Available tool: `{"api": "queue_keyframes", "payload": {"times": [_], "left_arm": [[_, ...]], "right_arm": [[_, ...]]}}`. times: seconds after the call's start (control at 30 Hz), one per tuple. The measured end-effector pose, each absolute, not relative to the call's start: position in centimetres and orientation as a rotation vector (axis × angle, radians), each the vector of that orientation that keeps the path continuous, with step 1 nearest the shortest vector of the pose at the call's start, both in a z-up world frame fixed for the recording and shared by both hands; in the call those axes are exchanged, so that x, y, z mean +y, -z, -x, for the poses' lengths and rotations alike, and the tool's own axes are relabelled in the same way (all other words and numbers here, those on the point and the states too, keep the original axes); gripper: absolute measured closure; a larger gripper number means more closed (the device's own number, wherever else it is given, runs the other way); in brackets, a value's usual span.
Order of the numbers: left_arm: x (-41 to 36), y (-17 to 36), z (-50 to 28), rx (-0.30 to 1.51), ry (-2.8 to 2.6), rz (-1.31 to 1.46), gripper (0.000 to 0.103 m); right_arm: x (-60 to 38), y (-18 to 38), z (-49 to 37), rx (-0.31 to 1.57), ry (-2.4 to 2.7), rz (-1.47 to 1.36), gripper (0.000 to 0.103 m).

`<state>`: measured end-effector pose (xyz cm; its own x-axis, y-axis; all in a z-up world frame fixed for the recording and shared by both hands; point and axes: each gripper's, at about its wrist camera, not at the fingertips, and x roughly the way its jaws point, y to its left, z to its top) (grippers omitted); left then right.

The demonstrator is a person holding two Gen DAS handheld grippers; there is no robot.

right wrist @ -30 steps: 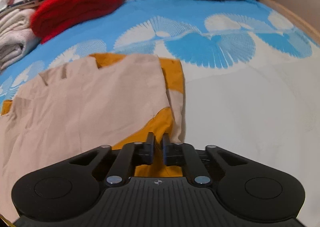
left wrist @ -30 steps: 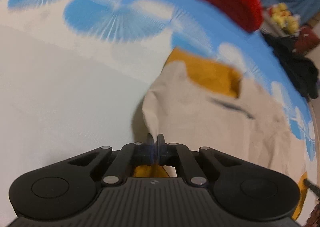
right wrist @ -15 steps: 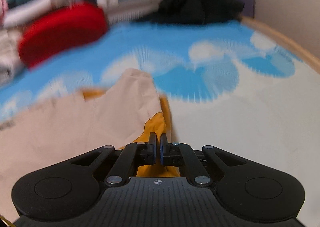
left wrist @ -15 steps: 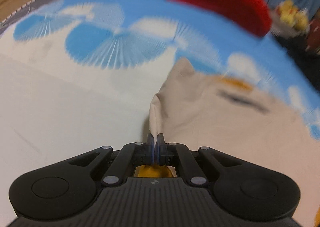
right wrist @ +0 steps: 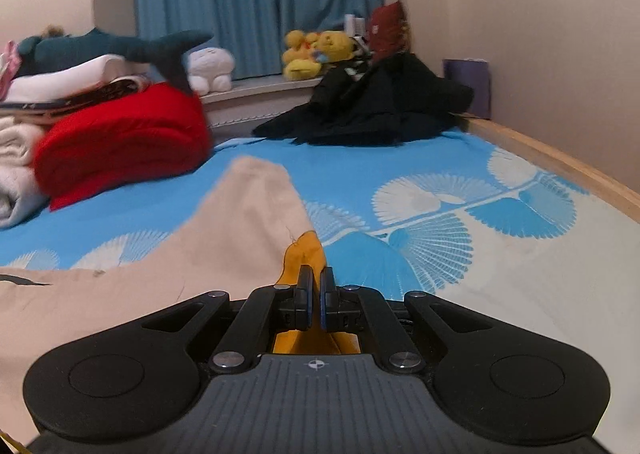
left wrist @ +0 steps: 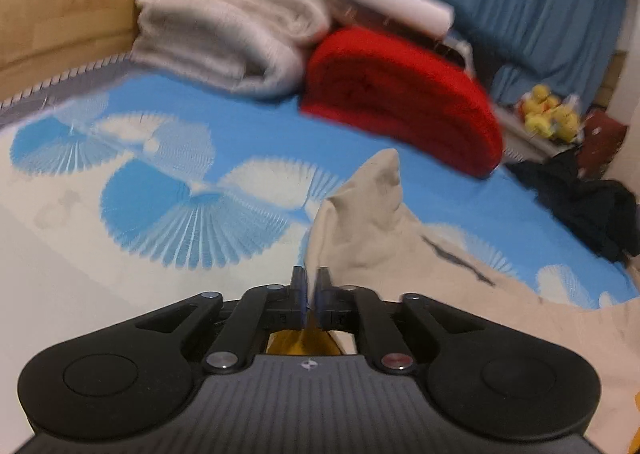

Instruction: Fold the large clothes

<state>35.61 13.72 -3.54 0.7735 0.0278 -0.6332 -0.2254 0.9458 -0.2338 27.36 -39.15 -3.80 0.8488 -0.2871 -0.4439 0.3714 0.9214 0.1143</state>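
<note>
Motion blur smears the red blanket [left wrist: 404, 101] and cream folded blankets [left wrist: 224, 33] in the left wrist view. The beige garment [right wrist: 120, 294] runs off the right wrist view's left edge.

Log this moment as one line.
left hand-held gripper: opening, beige garment between jaws | right hand-held gripper: shut on garment's edge | bed: garment lifted

Red folded blanket [right wrist: 124, 141] far left on blue fan-print bedsheet [right wrist: 440, 221], white towels [left wrist: 224, 29] beside it. Black clothes pile [right wrist: 376, 105] far right; yellow plush toys [right wrist: 316, 51] w/ blue curtain [right wrist: 256, 1] behind.
</note>
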Motion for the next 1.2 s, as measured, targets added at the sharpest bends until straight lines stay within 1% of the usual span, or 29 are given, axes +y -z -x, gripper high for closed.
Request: {"api": "queue_keyframes", "payload": {"times": [0.07, 0.13, 0.23, 0.27, 0.3, 0.4, 0.43, 0.47, 0.5, 0.53, 0.63, 0.8, 0.83, 0.9, 1.0, 1.03, 1.07, 1.13, 1.2], "left_arm": [[14.3, 4.6, -36.3, 0.755, -0.148, 0.36, 0.063], [14.9, 5.0, -36.3, 0.804, -0.156, 0.373, 0.058], [15.1, 5.4, -35.7, 0.868, -0.104, 0.35, 0.058], [15.1, 5.7, -35.4, 0.892, -0.079, 0.349, 0.057], [15.1, 6.0, -35.2, 0.921, -0.059, 0.342, 0.057], [15.1, 7.3, -34.5, 0.999, -0.051, 0.295, 0.057], [15.2, 7.5, -34.3, 1.007, -0.052, 0.287, 0.057], [15.5, 7.7, -33.8, 1.014, -0.051, 0.285, 0.057], [15.7, 7.8, -33.6, 1.021, -0.044, 0.291, 0.057], [16.0, 7.7, -33.4, 1.025, -0.04, 0.3, 0.057], [16.4, 7.3, -32.7, 1.029, -0.021, 0.324, 0.057], [15.2, 6.4, -31.2, 1.057, 0.079, 0.254, 0.057], [14.8, 6.3, -30.9, 1.063, 0.105, 0.225, 0.057], [14.4, 6.6, -30.2, 1.087, 0.144, 0.16, 0.057], [14.6, 9.5, -29.6, 1.207, 0.103, 0.047, 0.057], [14.9, 10.7, -29.4, 1.252, 0.056, -0.002, 0.055], [15.4, 11.2, -29.1, 1.273, 0.032, -0.02, 0.055], [16.0, 10.7, -28.6, 1.259, 0.019, -0.005, 0.056], [16.5, 9.4, -27.8, 1.217, 0.034, 0.026, 0.056]], "right_arm": [[-39.9, 4.7, -28.3, 0.498, 0.379, -0.246, 0.097], [-40.6, 6.1, -29.4, 0.597, 0.419, -0.287, 0.087], [-41.5, 8.0, -29.6, 0.718, 0.414, -0.333, 0.085], [-41.6, 8.4, -29.6, 0.747, 0.392, -0.344, 0.083], [-41.6, 8.7, -29.5, 0.773, 0.365, -0.35, 0.079], [-41.1, 9.4, -29.4, 0.84, 0.326, -0.278, 0.077], [-40.9, 9.5, -29.2, 0.846, 0.318, -0.265, 0.08], [-40.6, 9.4, -28.9, 0.843, 0.303, -0.268, 0.087], [-40.6, 9.1, -28.7, 0.832, 0.287, -0.273, 0.101], [-40.5, 8.6, -28.6, 0.805, 0.286, -0.269, 0.102], [-40.6, 7.1, -28.0, 0.704, 0.325, -0.269, 0.103], [-40.9, 8.0, -28.1, 0.748, 0.394, -0.283, 0.103], [-40.8, 8.0, -28.1, 0.748, 0.395, -0.281, 0.103], [-40.7, 7.7, -28.1, 0.747, 0.385, -0.285, 0.098], [-40.9, 7.1, -27.5, 0.73, 0.348, -0.309, 0.086], [-40.9, 6.9, -27.3, 0.726, 0.325, -0.312, 0.086], [-40.9, 6.7, -27.0, 0.728, 0.307, -0.306, 0.086], [-40.9, 6.7, -26.4, 0.762, 0.269, -0.296, 0.081], [-41.0, 7.1, -25.7, 0.819, 0.229, -0.295, 0.08]]}}
